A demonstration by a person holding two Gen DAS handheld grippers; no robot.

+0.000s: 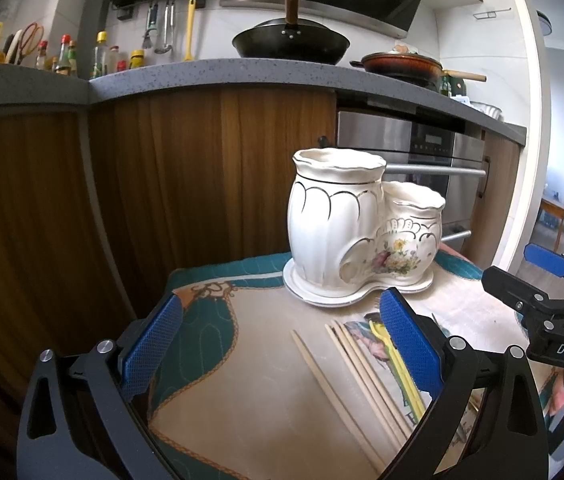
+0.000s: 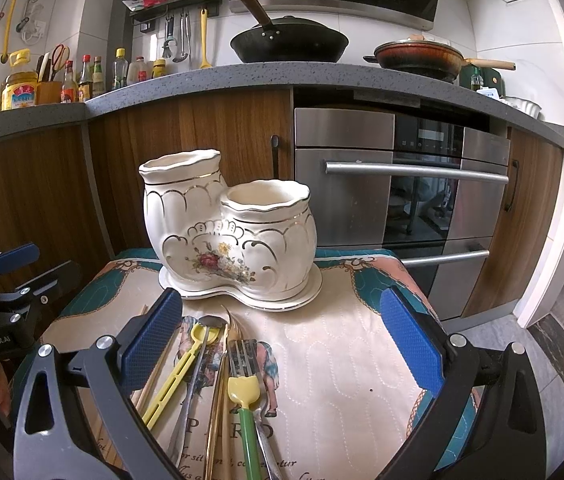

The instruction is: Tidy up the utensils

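A white ceramic two-pot utensil holder with a flower print stands on its saucer at the far side of a quilted mat. Both pots look empty. Several wooden chopsticks lie on the mat between my left gripper's open fingers. A yellow spoon, a metal spoon, a gold utensil, a metal fork and a green-handled yellow fork lie between my right gripper's open fingers. Both grippers are empty.
Wooden kitchen cabinets and a steel oven stand close behind the mat. The grey counter above carries a black wok, a red pan and bottles. The right gripper shows at the right edge of the left wrist view.
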